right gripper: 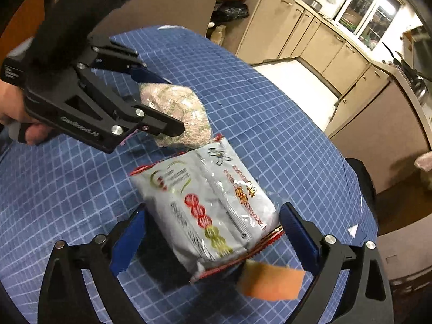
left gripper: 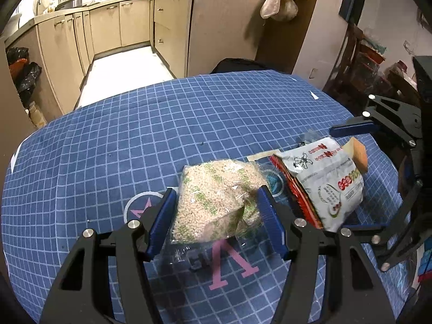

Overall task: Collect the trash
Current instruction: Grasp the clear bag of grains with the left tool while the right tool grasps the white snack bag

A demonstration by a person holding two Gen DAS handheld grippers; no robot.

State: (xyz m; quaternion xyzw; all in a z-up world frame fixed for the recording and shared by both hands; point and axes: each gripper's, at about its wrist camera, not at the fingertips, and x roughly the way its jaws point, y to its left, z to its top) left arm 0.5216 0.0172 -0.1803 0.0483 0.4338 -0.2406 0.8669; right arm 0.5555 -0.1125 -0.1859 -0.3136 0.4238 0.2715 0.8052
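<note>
The left gripper (left gripper: 216, 216) has its two blue-padded fingers (left gripper: 162, 221) clamped on a clear plastic bag of small beige pellets with green print (left gripper: 216, 202); the bag fills the gap between the pads, its upper end reaching past the fingertips over the blue tablecloth with a white grid (left gripper: 135, 135), its lower clear end sagging beneath them. From the right wrist camera the same gripper (right gripper: 162, 102) is seen side-on, gripped by a hand (right gripper: 10, 108), with the pellet bag (right gripper: 186, 113) sticking out beyond its tips.

To the right, the right gripper (right gripper: 213, 232) stands with its blue fingers (right gripper: 297, 232) spread wide. A grey-white printed snack packet with a red edge (right gripper: 208, 205) lies between them on the cloth; neither pad visibly presses on it. Its far end nearly touches the pellet bag. An orange sponge-like block (right gripper: 270, 280) lies at the packet's near end, by the right-hand finger
</note>
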